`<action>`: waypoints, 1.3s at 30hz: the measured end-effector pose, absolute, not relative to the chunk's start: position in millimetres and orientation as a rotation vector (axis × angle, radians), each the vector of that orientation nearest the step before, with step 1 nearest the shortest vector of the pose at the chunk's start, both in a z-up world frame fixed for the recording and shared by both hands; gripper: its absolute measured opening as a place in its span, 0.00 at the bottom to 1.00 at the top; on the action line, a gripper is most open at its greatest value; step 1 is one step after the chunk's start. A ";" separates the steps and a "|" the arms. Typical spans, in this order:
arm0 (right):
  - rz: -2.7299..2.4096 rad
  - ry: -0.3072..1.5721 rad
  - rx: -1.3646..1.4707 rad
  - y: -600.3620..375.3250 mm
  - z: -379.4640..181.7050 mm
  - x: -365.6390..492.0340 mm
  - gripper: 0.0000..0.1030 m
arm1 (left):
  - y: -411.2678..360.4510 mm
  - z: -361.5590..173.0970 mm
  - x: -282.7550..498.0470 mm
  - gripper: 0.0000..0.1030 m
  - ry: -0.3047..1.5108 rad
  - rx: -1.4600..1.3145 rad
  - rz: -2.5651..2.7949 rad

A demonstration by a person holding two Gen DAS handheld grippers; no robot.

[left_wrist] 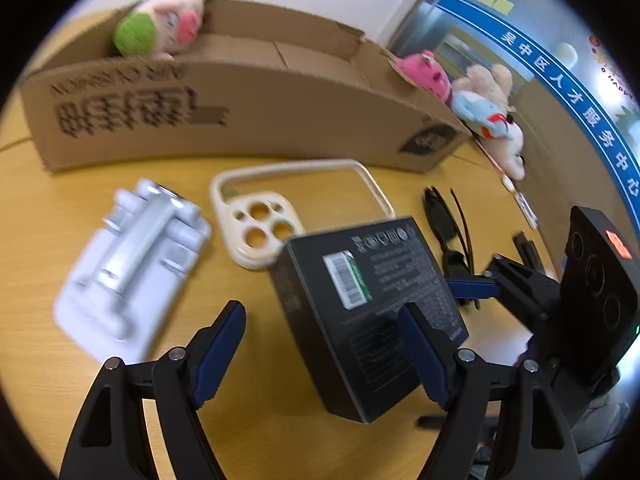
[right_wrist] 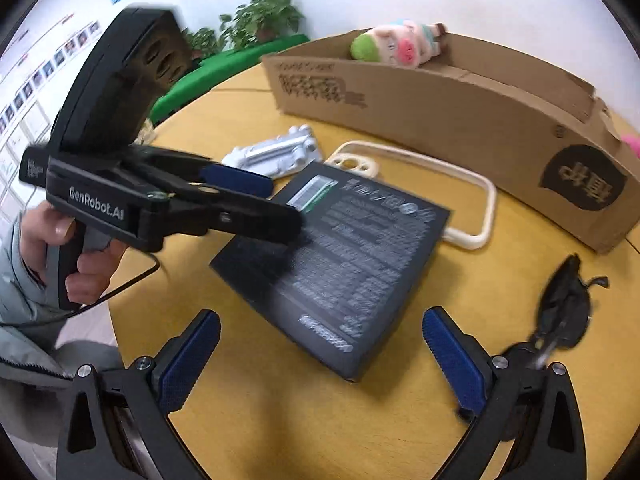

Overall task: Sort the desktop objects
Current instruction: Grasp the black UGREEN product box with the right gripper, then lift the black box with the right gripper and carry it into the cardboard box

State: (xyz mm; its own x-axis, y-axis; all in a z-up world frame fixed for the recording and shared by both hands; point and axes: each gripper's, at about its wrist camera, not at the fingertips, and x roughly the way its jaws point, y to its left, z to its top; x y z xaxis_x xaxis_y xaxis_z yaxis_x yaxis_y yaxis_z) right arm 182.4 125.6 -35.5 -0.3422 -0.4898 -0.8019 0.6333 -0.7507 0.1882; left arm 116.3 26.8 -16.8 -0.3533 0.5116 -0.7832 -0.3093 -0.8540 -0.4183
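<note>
Both tongs wide, nothing held. Left tongs hang over the near-left edge of the black product box, one blue pad across its label face, other off the side; contact unclear. Right tongs straddle the box's near corner from the other side, w/ pads apart from it. Prob. a two-handed approach, since the box looks too broad for one set.

Box lies flat, label up, mid desk. Black sunglasses just right of it. Behind: cream phone case, partly tucked under the box's far edge; white moulded tray to the left. Farthest: open cardboard carton w/ a plush toy inside, likely the sorting bin. More plush toys past its right end.
</note>
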 end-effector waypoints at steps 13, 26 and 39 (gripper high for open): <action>-2.249 0.195 1.159 114.8 -39.3 173.2 0.80 | 31.6 -9.9 117.5 0.64 -0.287 -1.319 2.258; -2.398 0.238 0.869 98.4 57.7 149.7 0.79 | 18.5 98.3 92.7 0.64 -0.222 -1.004 2.432; -2.503 0.312 0.641 92.4 174.2 50.0 0.80 | 8.8 210.6 -5.1 0.64 -0.153 -0.739 2.505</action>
